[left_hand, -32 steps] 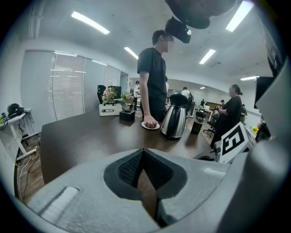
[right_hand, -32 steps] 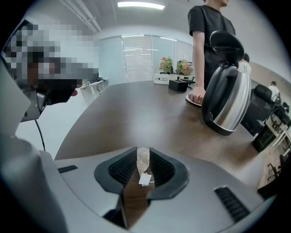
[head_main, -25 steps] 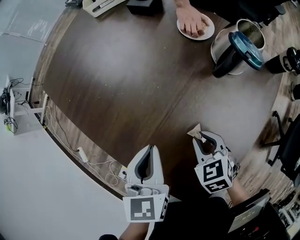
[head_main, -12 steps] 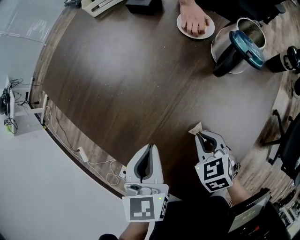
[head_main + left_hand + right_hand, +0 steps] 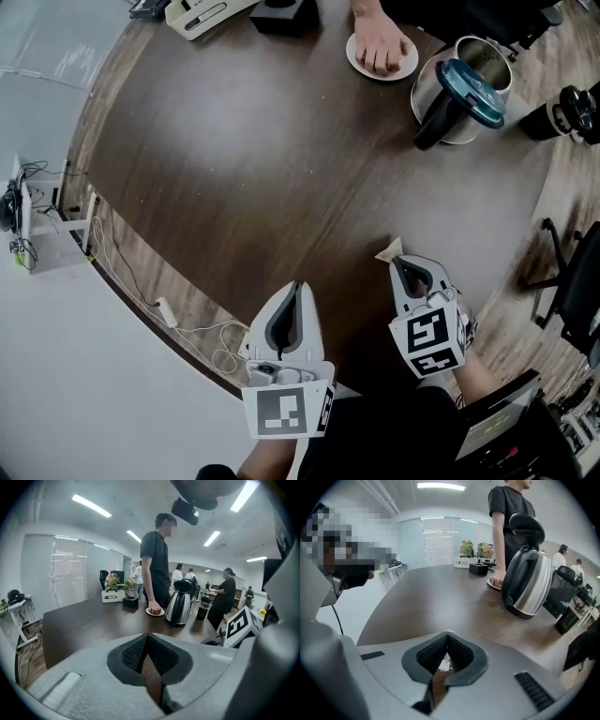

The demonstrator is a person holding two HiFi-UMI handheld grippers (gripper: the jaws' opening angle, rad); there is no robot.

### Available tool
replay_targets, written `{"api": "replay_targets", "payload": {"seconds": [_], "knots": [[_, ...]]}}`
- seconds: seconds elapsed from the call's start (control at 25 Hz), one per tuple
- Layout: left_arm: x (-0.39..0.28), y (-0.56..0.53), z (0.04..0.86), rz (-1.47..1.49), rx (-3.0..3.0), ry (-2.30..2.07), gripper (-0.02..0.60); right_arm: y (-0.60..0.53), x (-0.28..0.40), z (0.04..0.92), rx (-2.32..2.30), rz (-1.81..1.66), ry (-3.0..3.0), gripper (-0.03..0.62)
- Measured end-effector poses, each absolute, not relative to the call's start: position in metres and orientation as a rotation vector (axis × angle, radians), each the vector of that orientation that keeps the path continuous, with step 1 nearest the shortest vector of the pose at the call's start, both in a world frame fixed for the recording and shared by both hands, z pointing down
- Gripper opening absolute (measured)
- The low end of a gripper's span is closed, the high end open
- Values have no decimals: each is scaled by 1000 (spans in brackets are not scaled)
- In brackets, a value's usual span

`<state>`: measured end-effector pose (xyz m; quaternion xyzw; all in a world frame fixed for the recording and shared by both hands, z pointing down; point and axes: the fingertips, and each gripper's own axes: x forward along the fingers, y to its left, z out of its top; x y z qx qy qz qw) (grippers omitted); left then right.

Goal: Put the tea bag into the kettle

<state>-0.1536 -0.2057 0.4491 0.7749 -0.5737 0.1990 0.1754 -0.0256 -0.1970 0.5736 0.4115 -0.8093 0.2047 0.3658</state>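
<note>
The tea bag [image 5: 388, 250] is a small pale paper corner that sticks out past the tips of my right gripper [image 5: 397, 262], low over the near part of the dark table. In the right gripper view a white scrap of the tea bag [image 5: 444, 660] shows between the pads, with the right gripper [image 5: 447, 633] shut on it. The steel kettle [image 5: 448, 80] stands at the far right with its blue lid [image 5: 473, 94] swung open. My left gripper [image 5: 298, 284] hovers beside the right one, shut and empty. The kettle [image 5: 525, 585] is well ahead of the right jaws.
A person's hand [image 5: 380, 42] rests on a small white plate [image 5: 356, 58] just left of the kettle. A white device [image 5: 202, 11] and a black box [image 5: 284, 11] sit at the far edge. A black flask [image 5: 562, 112] stands right of the kettle. Cables [image 5: 122, 272] run under the table's left edge.
My right gripper's jaws have drawn together on the tea bag. Both grippers stay near the front edge. The kettle and plate sit slightly further left in view.
</note>
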Motion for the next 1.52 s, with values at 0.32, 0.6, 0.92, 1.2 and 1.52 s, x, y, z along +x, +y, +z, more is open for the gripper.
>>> {"api": "replay_targets", "payload": {"seconds": [0.32, 0.6, 0.92, 1.2, 1.52], "knots": [[-141, -199, 425, 534, 2249, -1640, 5, -196, -8, 551, 1112, 514, -2099, 10], [-128, -186, 404, 525, 2289, -1652, 5, -191, 9, 530, 1154, 502, -2119, 11], [-117, -166, 378, 498, 2331, -1673, 5, -192, 30, 489, 1211, 447, -2155, 10], [-111, -153, 359, 465, 2363, -1676, 5, -191, 51, 454, 1248, 387, -2166, 10], [-111, -149, 334, 411, 2400, -1697, 5, -203, 74, 413, 1306, 349, -2183, 10]]}}
